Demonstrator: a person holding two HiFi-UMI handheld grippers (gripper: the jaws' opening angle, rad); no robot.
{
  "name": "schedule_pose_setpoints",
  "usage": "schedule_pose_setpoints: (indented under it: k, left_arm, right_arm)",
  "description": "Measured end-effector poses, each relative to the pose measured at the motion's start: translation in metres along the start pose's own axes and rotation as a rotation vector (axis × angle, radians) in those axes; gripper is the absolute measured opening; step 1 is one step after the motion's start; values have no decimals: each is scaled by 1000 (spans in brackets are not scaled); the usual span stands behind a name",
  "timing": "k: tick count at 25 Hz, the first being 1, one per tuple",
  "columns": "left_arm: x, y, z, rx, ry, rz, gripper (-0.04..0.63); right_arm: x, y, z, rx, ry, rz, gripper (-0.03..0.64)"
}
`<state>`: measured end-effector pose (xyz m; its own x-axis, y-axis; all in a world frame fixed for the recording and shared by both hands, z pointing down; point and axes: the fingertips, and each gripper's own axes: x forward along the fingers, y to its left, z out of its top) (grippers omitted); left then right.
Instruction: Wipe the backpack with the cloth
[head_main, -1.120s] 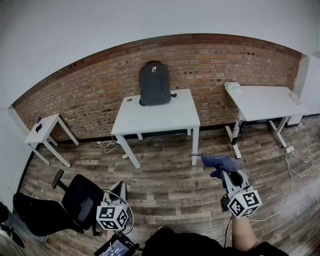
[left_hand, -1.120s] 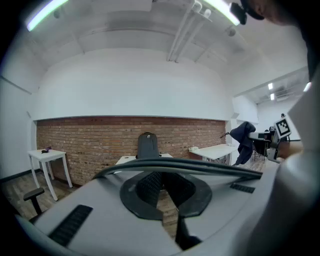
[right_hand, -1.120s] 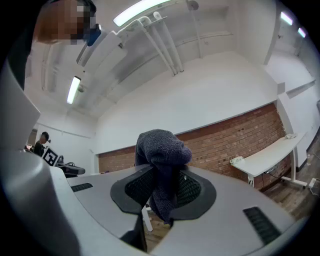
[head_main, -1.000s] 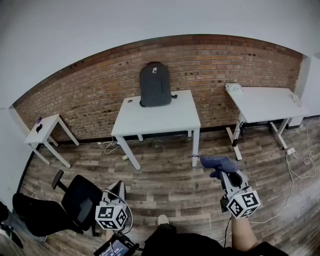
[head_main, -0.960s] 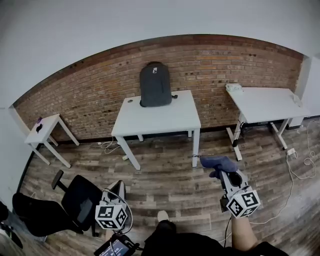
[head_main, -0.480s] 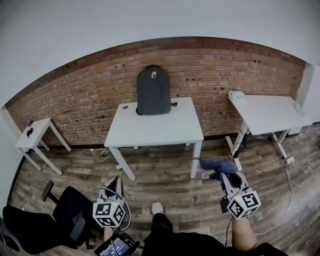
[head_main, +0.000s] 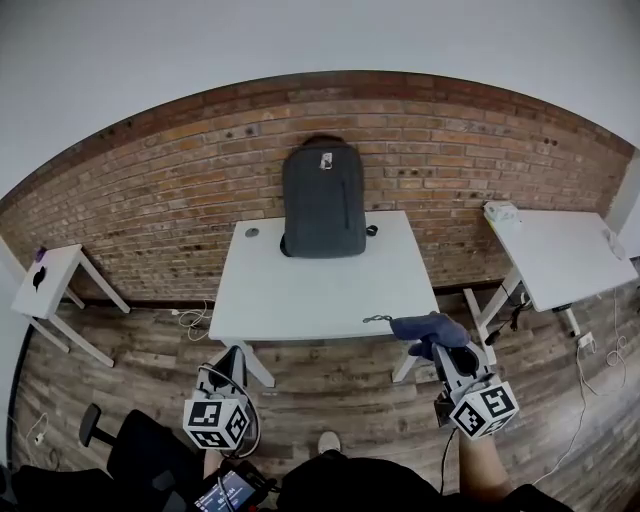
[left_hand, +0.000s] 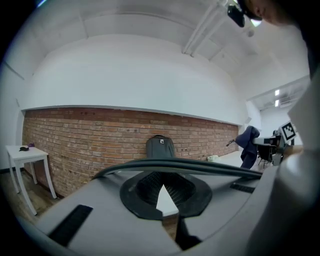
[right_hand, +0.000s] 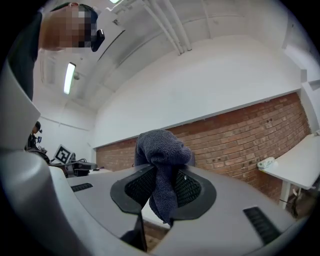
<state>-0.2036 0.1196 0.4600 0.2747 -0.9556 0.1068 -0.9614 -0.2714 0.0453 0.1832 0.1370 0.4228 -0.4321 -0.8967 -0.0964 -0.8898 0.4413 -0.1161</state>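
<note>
- Backpack (head_main: 323, 203), dark grey, stands upright at the far edge of the white table (head_main: 300, 300), with its back against the brick wall (head_main: 160, 190). Its long axis runs vertically, and its front panel faces the person.
- Cloth (head_main: 430, 330) is a dark blue-grey rag. It bunches above the right gripper (head_main: 437, 345), and a tail hangs down between the jaws.
- In the right gripper view, the jaws of the right gripper (right_hand: 162, 187) are clamped on the cloth (right_hand: 162, 165), which fills the gap between them.
- This gripper hovers over the table's near right corner, well apart from the backpack.
- From the cloth, the backpack lies ahead and to the left, across the full depth of the tabletop. I judge the coming move to be a reach forward and leftward, meeting the front panel square on.
- The left gripper (head_main: 233, 358) hangs low in front of the table's near left side. It looks farther from the backpack than the right one.
- In the left gripper view, the left gripper (left_hand: 162, 192) has its jaws pressed together at the tips with nothing between them. The backpack (left_hand: 160, 148) shows straight ahead.
- A small pale tag sits near the top of the backpack, too small to read. The marker cubes carry only black-and-white squares, and no other writing is legible.
</note>
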Motion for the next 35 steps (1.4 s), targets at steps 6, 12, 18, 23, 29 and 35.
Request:
schedule_pose_setpoints:
  k: [6,12,18,23,29,35]
  left_arm:
    - [85,72,19,-14,-1,-22,-3]
    - [135,92,12,-29,35,-65,-3]
    - [172,98,8,-17,66,-73,-3]
    - [220,107,14,-8,65,6,-3]
    - [320,88,44,-20,38,93,-3]
    - [366,66,50,-48,34,108,-3]
  right_arm:
    - [114,5,7,-32,-18,3,85]
    - [154,-6,-10,-32,35,-37,86]
    - [195,-34,-15,-25,38,-43,84]
    - [264,-75,-19,-10,20,13,85]
    - [362,-164,2,-31,29,101,85]
    - [388,-214,0,-27,60,118,85]
